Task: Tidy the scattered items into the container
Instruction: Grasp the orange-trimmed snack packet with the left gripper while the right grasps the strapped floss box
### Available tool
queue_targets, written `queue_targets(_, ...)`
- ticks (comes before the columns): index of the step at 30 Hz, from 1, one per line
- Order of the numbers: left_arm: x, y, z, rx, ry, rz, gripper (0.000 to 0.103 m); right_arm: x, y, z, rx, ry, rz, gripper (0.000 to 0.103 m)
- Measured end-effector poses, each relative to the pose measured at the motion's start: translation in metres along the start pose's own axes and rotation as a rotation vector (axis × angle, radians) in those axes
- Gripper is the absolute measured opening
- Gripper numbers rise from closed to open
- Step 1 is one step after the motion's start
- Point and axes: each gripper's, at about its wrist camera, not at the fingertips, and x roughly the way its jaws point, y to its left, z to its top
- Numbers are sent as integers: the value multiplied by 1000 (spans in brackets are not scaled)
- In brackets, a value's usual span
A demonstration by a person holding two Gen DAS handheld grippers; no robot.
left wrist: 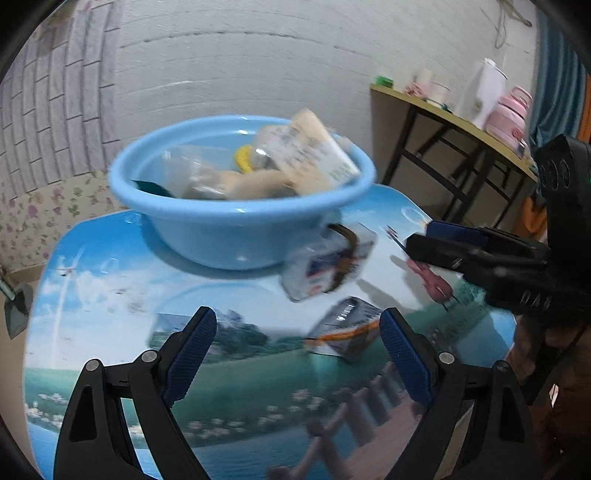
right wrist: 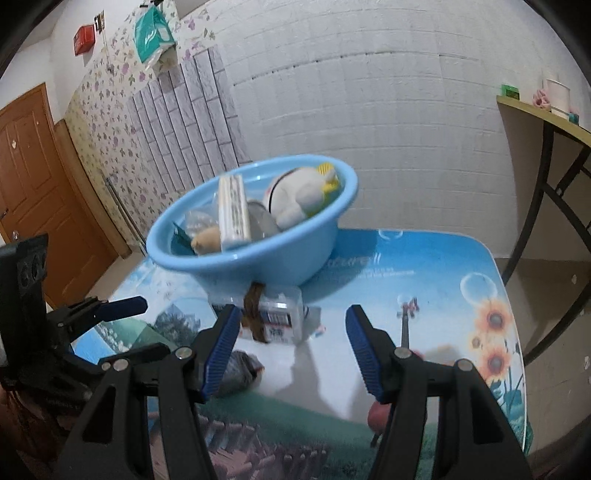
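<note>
Hardly any words to read here. On the table (right wrist: 443,258), by the blue bowl (right wrist: 258,258), some pale letters that look like "nature", too blurry to be sure, with a smaller line under them too small to read. High on the left wall, a small dark sign (right wrist: 99,19) with a "1". Print on the tall box (right wrist: 232,210) and the small clear box (right wrist: 277,317), all too blurry.
</note>
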Motion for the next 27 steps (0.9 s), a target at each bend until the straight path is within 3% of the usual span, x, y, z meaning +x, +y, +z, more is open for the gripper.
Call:
queue_targets(4,15,-10,-3,9,53,-28,90,7,7,-13,-60,36,-7,59)
queue_targets(9,32,-14,-3,17,105,-38,90,13,2,-22,-39,60,-2,59)
queue_targets(10,37,-14,-3,21,123,-34,85,13,0,-22,-33,60,-1,59)
queue_targets(11,40,-15,-4,30,138,-38,67,13,-1,-21,-27,58,2,59)
queue_targets(13,41,-15,-5,37,145,-60,48,13,-2,-20,-20,58,9,59)
queue_targets(18,35,-6,-8,21,131,-69,43,17,3,-18,-4,70,29,60)
queue_targets(19,34,-3,-8,21,126,-63,42,19,4,-17,8,80,33,63)
queue_targets(21,29,5,-9,20,112,-46,42,23,7,-15,29,92,51,80)
queue_targets(27,14,40,-10,-44,78,4,42,36,31,-8,-30,81,30,100)
